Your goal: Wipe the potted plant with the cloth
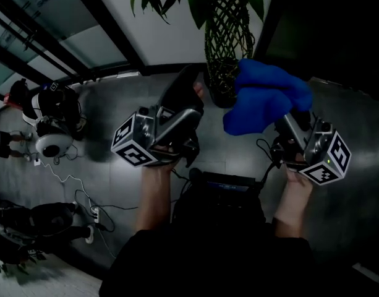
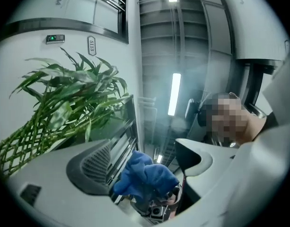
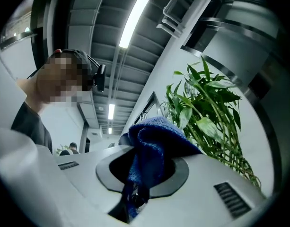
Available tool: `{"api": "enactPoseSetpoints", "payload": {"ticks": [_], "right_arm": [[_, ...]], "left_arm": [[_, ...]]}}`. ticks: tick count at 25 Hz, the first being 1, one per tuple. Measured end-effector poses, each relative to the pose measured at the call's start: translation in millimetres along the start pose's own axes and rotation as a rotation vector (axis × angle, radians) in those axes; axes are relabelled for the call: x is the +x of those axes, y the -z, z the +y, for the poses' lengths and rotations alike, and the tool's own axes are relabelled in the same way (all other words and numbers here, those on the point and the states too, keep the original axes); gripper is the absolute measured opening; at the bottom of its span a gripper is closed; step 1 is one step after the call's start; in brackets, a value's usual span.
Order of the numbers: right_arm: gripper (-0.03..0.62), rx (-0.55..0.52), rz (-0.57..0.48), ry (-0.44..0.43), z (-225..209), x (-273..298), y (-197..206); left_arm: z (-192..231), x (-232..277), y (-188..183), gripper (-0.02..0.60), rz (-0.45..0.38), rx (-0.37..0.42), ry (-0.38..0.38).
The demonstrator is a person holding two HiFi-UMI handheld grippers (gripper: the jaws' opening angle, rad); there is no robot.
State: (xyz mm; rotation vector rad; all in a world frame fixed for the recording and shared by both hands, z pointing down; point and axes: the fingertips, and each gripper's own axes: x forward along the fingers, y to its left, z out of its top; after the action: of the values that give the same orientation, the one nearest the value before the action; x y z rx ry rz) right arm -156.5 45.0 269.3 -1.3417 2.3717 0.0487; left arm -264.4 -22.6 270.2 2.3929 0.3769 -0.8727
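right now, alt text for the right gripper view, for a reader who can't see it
The right gripper is shut on a bunched blue cloth. A leafy green plant stands at right, a person at upper left under ceiling lights.

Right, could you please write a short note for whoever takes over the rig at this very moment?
Left claw: open, empty, raised near the plant.
Right claw: shut on the blue cloth, which bunches above it.
Potted plant: just ahead, woven stem next to the cloth; contact unclear.
Done: cloth gripped and at the plant.
Left: wipe the leaves.
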Motion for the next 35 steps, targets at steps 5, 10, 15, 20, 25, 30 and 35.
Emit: {"api": "enactPoseSetpoints", "payload": {"ticks": [5, 10, 15, 20, 25, 30, 35], "right_arm": [[0.074, 0.040, -0.012, 0.023, -31, -56, -19], [0.074, 0.065, -0.022, -0.022, -40, -85, -20], [0.074, 0.140, -0.018, -0.052, -64, -107, -12], [0.074, 0.177, -0.035, -0.089, -63, -105, -10], [0.072, 0.152, -0.039, -0.117, -49, -84, -7], [0.072, 0.129, -0.027, -0.114, -40, -68, -9], [0.072, 0.120, -0.001, -0.117, -21, -55, 1]], "left_arm": [[-6, 46, 54, 0.436, 0.039, -0.009, -0.009], [-13, 59, 83, 0.436, 0.042, 0.028, -0.048], [-4, 67, 112, 0.436, 0.059, 0.042, -0.140], [-11, 71, 112, 0.436, 0.076, 0.072, -0.176], [-13, 63, 93, 0.436, 0.068, 0.102, -0.164], [-14, 57, 78, 0.436, 0.059, 0.103, -0.151], [-19, 42, 64, 0.436, 0.042, 0.095, -0.135]]}}
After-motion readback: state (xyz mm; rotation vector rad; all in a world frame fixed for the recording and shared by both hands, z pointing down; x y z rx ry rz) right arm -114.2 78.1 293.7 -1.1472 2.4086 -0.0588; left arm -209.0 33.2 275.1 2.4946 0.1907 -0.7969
